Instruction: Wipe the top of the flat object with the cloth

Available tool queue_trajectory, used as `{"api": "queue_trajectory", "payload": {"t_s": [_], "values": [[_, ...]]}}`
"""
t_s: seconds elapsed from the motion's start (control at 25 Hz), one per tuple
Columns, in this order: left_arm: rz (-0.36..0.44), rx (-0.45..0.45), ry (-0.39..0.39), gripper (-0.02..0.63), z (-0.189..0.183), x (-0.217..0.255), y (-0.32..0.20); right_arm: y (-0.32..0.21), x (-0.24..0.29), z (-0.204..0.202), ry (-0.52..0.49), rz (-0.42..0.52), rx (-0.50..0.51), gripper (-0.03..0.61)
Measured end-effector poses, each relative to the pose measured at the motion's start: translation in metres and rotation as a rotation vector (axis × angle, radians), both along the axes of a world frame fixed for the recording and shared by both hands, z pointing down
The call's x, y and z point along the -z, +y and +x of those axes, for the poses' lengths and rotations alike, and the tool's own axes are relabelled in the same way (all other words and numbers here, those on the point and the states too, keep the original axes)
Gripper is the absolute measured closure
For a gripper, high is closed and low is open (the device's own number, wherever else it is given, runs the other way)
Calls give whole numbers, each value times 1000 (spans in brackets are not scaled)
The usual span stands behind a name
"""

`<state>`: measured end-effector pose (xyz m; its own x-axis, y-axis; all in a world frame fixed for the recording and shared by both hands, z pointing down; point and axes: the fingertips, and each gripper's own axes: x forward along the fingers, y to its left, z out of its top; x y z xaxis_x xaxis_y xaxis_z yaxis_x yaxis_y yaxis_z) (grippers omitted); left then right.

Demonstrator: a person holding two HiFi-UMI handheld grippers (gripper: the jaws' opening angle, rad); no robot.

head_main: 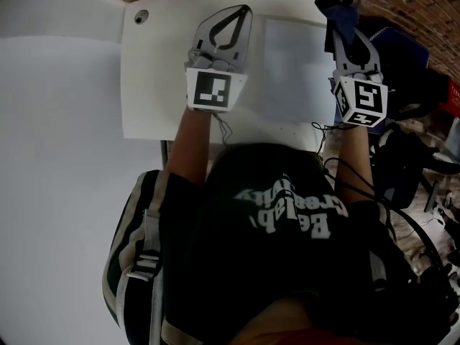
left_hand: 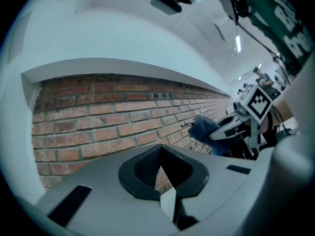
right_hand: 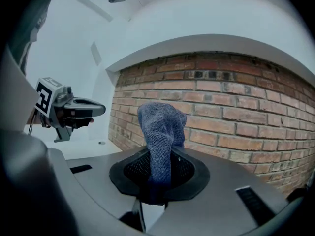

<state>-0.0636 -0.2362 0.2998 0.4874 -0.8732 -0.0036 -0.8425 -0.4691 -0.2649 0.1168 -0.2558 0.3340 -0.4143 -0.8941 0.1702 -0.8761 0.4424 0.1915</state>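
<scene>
Right gripper (head_main: 343, 11) clamps the blue cloth (right_hand: 160, 127), held raised. The flat white object (head_main: 291, 70) lies on the table (head_main: 65, 121) just left of it, between it and the closed, empty left gripper (head_main: 244, 13).

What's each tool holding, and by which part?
Right tool clamps the blue cloth by one end, the rest sticking out past it. Left tool holds nothing.
</scene>
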Motion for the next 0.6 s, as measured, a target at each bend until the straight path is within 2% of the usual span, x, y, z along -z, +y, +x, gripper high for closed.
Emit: {"api": "queue_trajectory", "payload": {"t_s": [0.32,0.6], "values": [[-33,60,8,620,-19,-13,0,-37,-80,-63,143,-258,173,520],[-58,89,18,620,-30,-25,-6,-53,-172,-86,323,-505,215,522]]}}
